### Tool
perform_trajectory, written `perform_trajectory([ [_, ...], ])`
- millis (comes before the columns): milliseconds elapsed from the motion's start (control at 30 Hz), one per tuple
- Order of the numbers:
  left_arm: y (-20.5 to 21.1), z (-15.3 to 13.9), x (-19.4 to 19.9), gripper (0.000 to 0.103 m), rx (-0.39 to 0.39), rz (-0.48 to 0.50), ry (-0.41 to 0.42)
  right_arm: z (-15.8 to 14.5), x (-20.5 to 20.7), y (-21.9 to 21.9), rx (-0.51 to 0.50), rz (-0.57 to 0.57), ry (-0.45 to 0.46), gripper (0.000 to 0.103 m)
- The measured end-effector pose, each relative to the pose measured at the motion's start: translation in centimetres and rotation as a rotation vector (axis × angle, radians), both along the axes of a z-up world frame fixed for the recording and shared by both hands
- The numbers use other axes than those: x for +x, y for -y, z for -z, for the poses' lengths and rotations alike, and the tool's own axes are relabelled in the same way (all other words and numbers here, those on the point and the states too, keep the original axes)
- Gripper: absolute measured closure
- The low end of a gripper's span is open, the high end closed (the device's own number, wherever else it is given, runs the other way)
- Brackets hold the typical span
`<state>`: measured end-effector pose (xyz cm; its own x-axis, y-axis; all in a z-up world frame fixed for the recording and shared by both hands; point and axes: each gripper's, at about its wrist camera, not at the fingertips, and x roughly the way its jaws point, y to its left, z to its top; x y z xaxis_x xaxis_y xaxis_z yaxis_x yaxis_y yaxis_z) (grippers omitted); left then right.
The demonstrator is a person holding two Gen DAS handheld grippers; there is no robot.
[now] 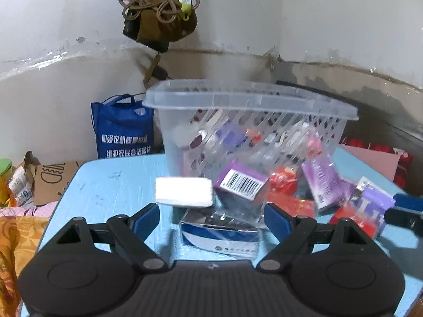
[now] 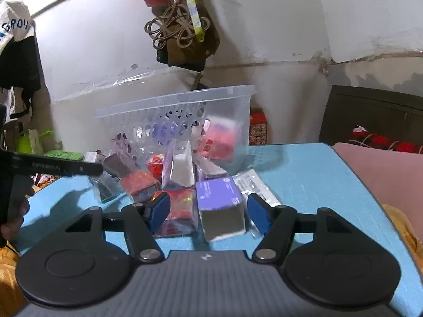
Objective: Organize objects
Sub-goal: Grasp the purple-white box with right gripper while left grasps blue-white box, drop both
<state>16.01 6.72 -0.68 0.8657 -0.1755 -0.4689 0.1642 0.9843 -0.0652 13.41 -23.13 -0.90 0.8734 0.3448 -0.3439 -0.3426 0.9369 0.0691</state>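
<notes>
On the blue bench (image 1: 111,182), I have both grippers poised over a spill of small packages in front of a clear slatted plastic basket (image 1: 248,105), which stands at the back of the bench and already holds several boxes and packets. Farthest left in my left wrist view lies a white block (image 1: 183,192), light-looking and probably easy to squash, touching a purple barcoded box (image 1: 242,182) wrapped in clear film. My left gripper (image 1: 211,220) hangs with its jaws wide and empty over a blue-and-white box (image 1: 220,236) in a glossy clear sleeve; I judge it light and stiff but slippery, best pinched across its short sides rather than by the loose film. To the right sit red foil packets (image 1: 284,182) and more purple cartons (image 1: 321,182), crowded together and partly overlapping. In the right wrist view, my right gripper (image 2: 208,212) also has its jaws spread wide, holding nothing, bracketing a red packet (image 2: 182,206) and a purple-topped carton (image 2: 220,206) lying side by side just ahead of the blue pads. The carton looks rigid and light, with flat sides that suit a square grip; the foil packet would likely crumple and slide. A flat white sachet (image 2: 253,185) lies just beside the carton.
</notes>
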Motion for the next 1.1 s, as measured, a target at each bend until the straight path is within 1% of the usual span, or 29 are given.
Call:
perform_trajectory([
  [133,0.4,0.8,0.7,0.015,0.019,0.018,-0.042,0.5,0.6,-0.5,-0.042,0.016,-0.026,0.040],
  [233,1.0,1.0,1.0,0.015,0.046,0.027,-0.062,0.9,0.8,0.0,-0.004,0.017,-0.046,0.043],
  [300,1.2,1.2,1.3,0.015,0.060,0.016,-0.085,1.2,0.8,-0.1,-0.013,0.015,-0.042,0.044],
  [400,1.2,1.4,1.8,0.015,0.053,0.007,-0.114,1.3,0.6,0.0,-0.002,0.008,-0.037,0.047],
  [433,1.1,1.4,1.7,0.020,0.046,0.011,-0.114,1.2,0.5,0.1,0.004,0.005,-0.036,0.052],
  [467,1.0,1.4,1.5,0.029,0.038,0.022,-0.111,1.2,0.5,0.1,0.009,0.004,-0.032,0.058],
  [567,1.0,1.4,0.7,0.029,0.041,0.030,-0.075,1.3,0.5,0.3,0.023,0.012,-0.026,0.060],
  [667,1.0,1.1,-0.8,0.029,0.035,0.058,0.005,1.3,0.2,0.3,0.021,0.009,-0.011,0.061],
  [733,1.0,0.9,-1.8,0.029,0.032,0.097,0.053,1.3,0.0,0.3,0.021,0.008,0.002,0.061],
  [833,1.0,0.8,-2.7,0.029,0.025,0.135,0.089,0.9,-0.6,0.5,0.056,0.010,0.008,0.061],
  [933,0.6,0.6,-3.3,0.029,-0.008,0.160,0.130,0.3,-1.5,0.8,0.089,0.014,0.029,0.061],
  [1033,0.5,0.3,-4.0,0.029,-0.031,0.161,0.154,0.1,-2.1,0.7,0.089,0.011,0.027,0.061],
  [1100,0.5,0.1,-4.0,0.029,-0.033,0.145,0.148,0.0,-2.4,0.7,0.088,0.012,0.029,0.061],
])
